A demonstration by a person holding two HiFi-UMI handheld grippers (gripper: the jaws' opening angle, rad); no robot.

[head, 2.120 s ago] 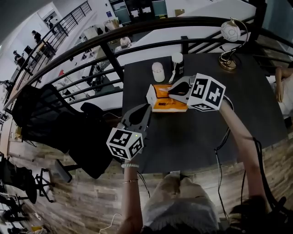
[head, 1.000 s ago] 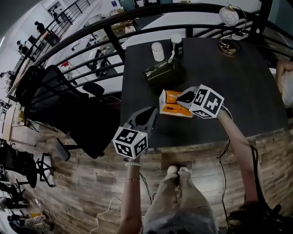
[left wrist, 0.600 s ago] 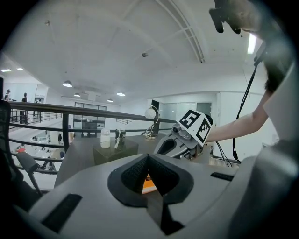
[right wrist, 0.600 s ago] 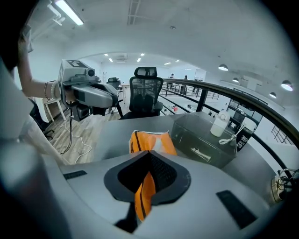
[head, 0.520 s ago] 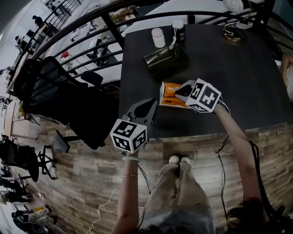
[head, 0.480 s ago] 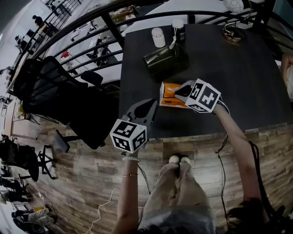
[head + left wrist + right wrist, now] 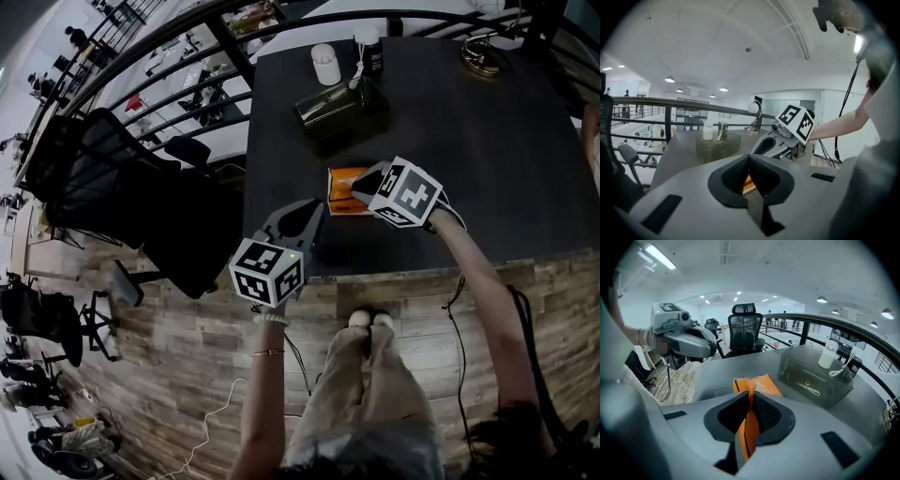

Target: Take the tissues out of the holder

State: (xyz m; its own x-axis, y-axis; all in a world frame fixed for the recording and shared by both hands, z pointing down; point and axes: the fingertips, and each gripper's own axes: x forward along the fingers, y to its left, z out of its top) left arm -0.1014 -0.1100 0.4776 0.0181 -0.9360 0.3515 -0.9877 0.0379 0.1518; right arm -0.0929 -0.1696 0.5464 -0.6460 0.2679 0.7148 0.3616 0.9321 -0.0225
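Observation:
The orange tissue pack point(image 7: 341, 190) is outside the holder, low over the dark table point(image 7: 506, 169) toward its front edge. My right gripper point(image 7: 361, 184) is shut on the pack's edge; in the right gripper view the pads point(image 7: 761, 409) pinch the orange wrapper point(image 7: 758, 382), and the jaws are beginning to open. The clear dark-tinted holder point(image 7: 339, 109) stands behind it, apart, also showing in the right gripper view point(image 7: 813, 376). My left gripper point(image 7: 313, 214) hovers at the table's front left edge, shut on nothing point(image 7: 749, 158).
A white cup point(image 7: 325, 64) and a dark bottle point(image 7: 368, 49) stand behind the holder. A brass lamp point(image 7: 483, 54) is at the table's far right. A black office chair point(image 7: 112, 178) and a railing point(image 7: 187, 70) lie left of the table.
The right gripper has carried the orange pack out of the holder and toward the table's front edge. The left gripper has stayed near the front left edge.

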